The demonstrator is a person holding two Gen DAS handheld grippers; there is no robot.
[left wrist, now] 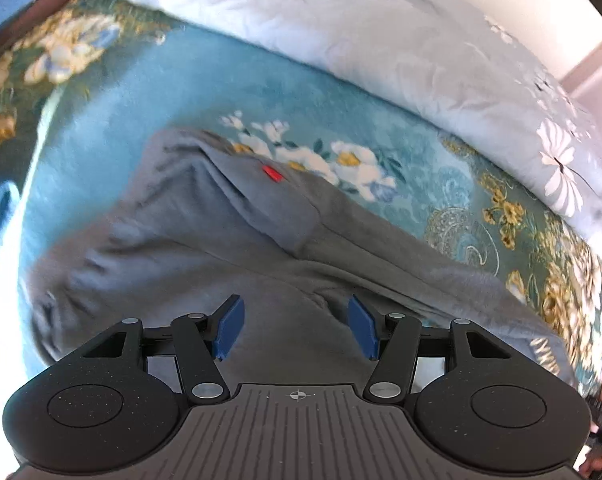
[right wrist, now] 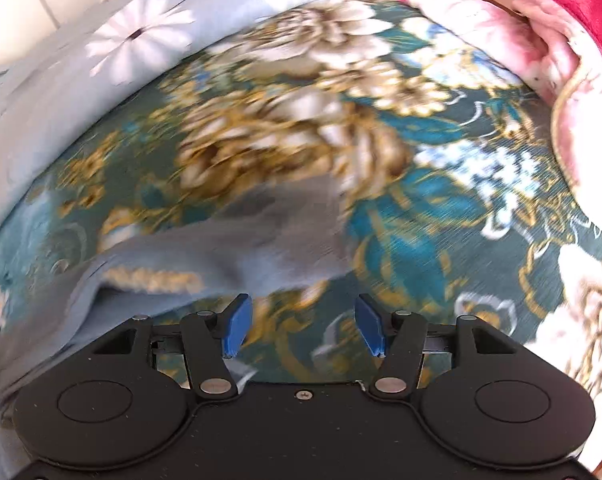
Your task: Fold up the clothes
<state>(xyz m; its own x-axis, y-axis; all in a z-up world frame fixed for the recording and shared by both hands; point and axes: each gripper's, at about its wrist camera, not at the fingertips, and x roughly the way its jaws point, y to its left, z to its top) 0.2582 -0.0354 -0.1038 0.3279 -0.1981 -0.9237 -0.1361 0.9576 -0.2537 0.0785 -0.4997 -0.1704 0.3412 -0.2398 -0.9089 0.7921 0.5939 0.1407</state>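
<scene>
Garment position: the grey garment (left wrist: 229, 248) lies spread and rumpled on the teal floral bedspread (left wrist: 261, 80), with a small red tag (left wrist: 273, 173) showing near its far edge. A pale floral quilt (left wrist: 381, 32) is bunched along the far side of the bed. In the right wrist view, one blurred end of the garment (right wrist: 261, 232) reaches across the bedspread, ahead and to the left of the tool, and a pink blanket (right wrist: 573, 80) sits at the right edge.

Tool state: the left gripper (left wrist: 296, 322) hovers over the near part of the grey cloth, jaws wide apart and holding nothing. The right gripper (right wrist: 304, 326) is over bare bedspread just beside the cloth end, jaws likewise wide and empty. Both views show motion blur, so fine creases are not readable.

Step in hand, as judged: acquiring two grasp points before a fold.

Procedure:
1. Bring the right tool leftward onto the loose cloth end; the fingers currently frame only the bedspread.
2. Lower the left tool to a hem or seam rather than mid-panel.
3. Pinch garment fabric only. The bedspread is soft and is likely to be caught along with it.
4. Close both tools fully before lifting.
5. Draw the cloth flat first; the ridges across the middle would otherwise be trapped in the fold.
</scene>
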